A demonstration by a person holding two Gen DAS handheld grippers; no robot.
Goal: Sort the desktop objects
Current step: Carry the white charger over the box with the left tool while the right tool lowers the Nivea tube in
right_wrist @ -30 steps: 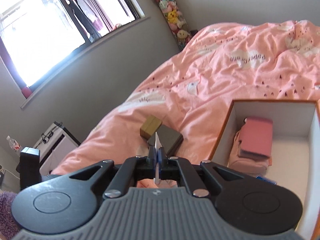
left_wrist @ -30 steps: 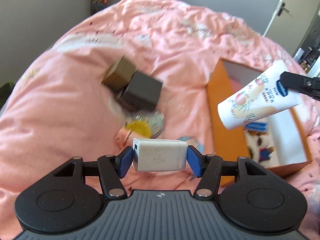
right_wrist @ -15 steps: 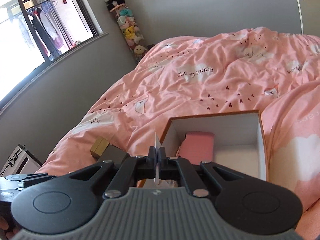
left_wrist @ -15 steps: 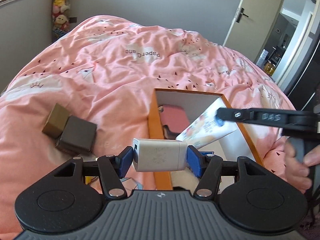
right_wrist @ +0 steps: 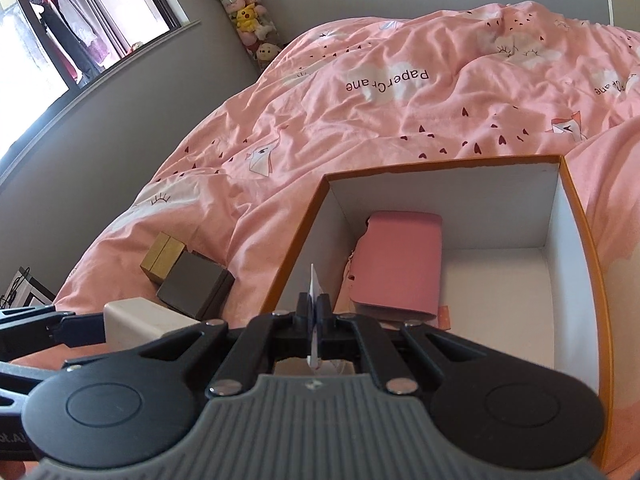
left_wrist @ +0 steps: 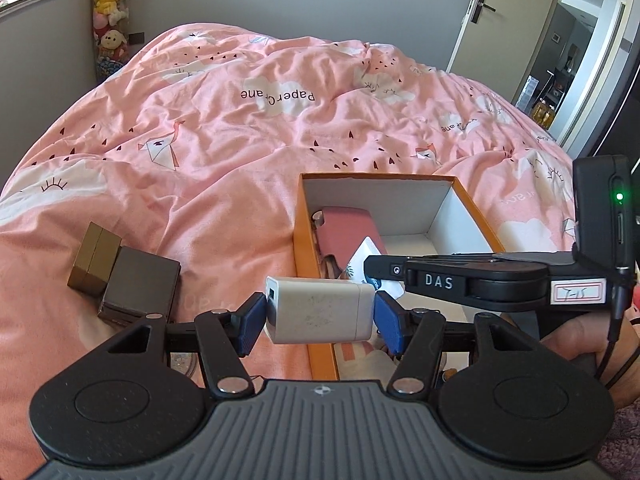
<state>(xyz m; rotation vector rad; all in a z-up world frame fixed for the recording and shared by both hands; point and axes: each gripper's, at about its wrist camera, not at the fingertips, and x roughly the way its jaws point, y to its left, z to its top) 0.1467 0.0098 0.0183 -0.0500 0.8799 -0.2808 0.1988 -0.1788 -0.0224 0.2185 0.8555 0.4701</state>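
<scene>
My left gripper [left_wrist: 320, 316] is shut on a white charger block [left_wrist: 318, 314] and holds it above the near left wall of an orange box [left_wrist: 310, 272] with a white inside. My right gripper [right_wrist: 315, 314] is shut on the flat crimped end of a white lotion tube [right_wrist: 314, 292]; the tube hangs down into the box [right_wrist: 576, 216], mostly hidden by the gripper. In the left wrist view the tube's end [left_wrist: 368, 258] shows beside the right gripper's body [left_wrist: 472, 280]. A pink pouch [right_wrist: 400, 264] lies in the box.
A gold box [left_wrist: 94, 260] and a dark grey box [left_wrist: 140, 284] lie touching on the pink duvet [left_wrist: 240, 140], left of the orange box. A clear round lid [left_wrist: 182, 362] peeks out under my left gripper. Plush toys [left_wrist: 108, 12] hang at the far wall.
Both grippers moved to the orange box. The right gripper lowered the tube into it. The left gripper, still holding the charger, now hovers at the box's left wall.
</scene>
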